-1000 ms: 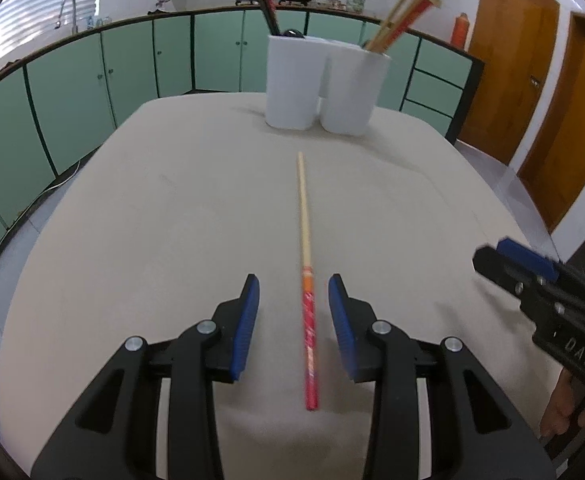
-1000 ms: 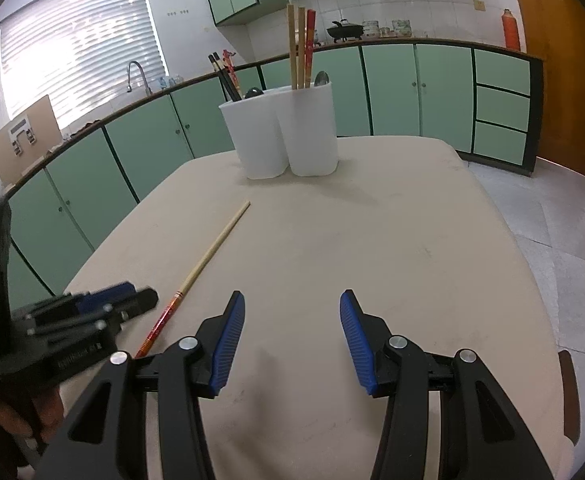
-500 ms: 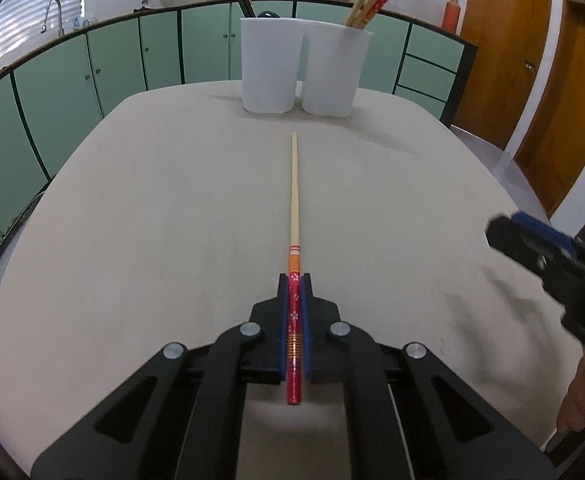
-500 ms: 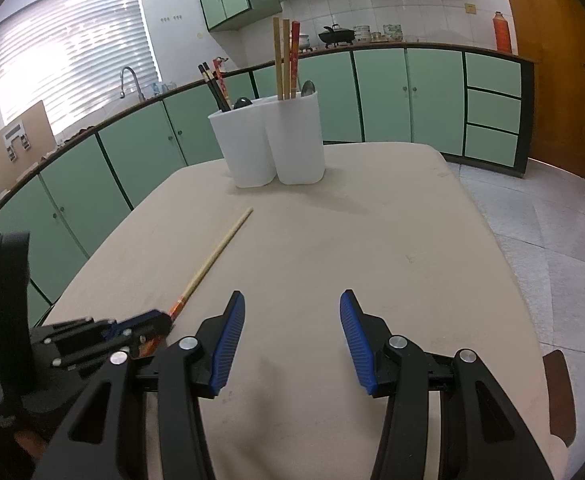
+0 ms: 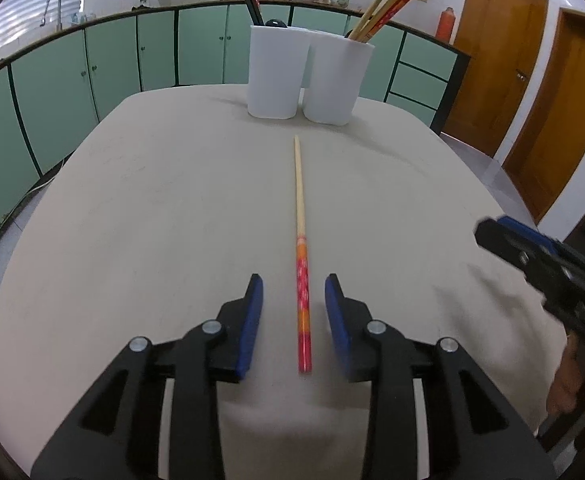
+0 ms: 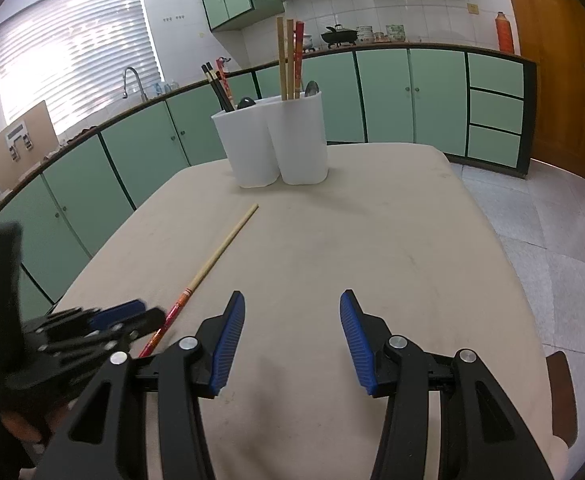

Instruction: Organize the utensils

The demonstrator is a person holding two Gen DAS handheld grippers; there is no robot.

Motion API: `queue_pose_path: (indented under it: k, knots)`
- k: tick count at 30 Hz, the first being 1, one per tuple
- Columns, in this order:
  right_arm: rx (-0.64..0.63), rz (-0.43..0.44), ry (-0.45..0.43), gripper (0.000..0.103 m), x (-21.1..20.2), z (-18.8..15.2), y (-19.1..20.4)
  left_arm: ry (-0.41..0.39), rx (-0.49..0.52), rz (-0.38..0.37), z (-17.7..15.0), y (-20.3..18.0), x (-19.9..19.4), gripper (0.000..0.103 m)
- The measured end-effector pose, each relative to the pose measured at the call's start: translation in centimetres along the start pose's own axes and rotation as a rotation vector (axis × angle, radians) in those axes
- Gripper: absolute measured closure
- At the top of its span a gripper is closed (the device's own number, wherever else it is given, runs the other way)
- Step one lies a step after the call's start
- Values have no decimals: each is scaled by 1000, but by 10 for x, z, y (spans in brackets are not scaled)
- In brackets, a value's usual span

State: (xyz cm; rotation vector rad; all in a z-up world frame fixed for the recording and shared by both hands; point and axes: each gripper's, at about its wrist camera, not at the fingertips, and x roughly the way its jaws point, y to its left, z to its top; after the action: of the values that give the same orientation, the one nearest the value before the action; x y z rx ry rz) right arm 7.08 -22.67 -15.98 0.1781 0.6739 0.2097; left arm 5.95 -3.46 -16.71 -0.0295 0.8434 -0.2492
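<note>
Half a second ago the chopstick point(image 5: 302, 280) was clamped by the left gripper point(image 5: 294, 294); now its jaws are opening and the chopstick lies free between them on the table point(image 5: 152, 220). The right gripper point(image 6: 292, 320) is kept open, empty. No writing can be read.

Pale chopstick point(image 5: 299, 200) with red-orange patterned end, white holder point(image 5: 308, 76), blue-padded black tongs point(image 5: 294, 292)

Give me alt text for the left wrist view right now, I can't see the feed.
The left tool straddles the red-patterned end of a single chopstick lying on the beige table, its blue pads opening and clear of the stick. The chopstick points toward a white two-part utensil holder at the far edge, already holding other chopsticks. The right tool shows at the right edge.
</note>
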Motion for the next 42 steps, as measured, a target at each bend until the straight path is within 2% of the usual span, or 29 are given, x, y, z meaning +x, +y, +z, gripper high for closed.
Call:
queue_pose_path:
  k: [6,13,22,27,34,36,42]
  knots:
    - [-11,11,5,54,1,-1,5,13,-10,27,-7,-4,4,73]
    - [1,0,-3,54,-1,1,1,-21,8,70,-15,-16,4,73]
    - [-3,-3,-9,54,-2,1,2,-30,-28,68,-20,-14,0,75]
    - [-2,-4,-12,54,-2,2,2,-32,-44,86,-22,-12,-2,87]
    - [5,-8,-20,54,-2,3,0,-33,-34,106,-24,-14,-4,90]
    - [4,-8,-21,54,-3,2,0,-33,-33,108,-24,-14,-3,97]
    - [-2,-10,-27,54,-5,2,3,-36,-29,111,-21,-15,-3,98]
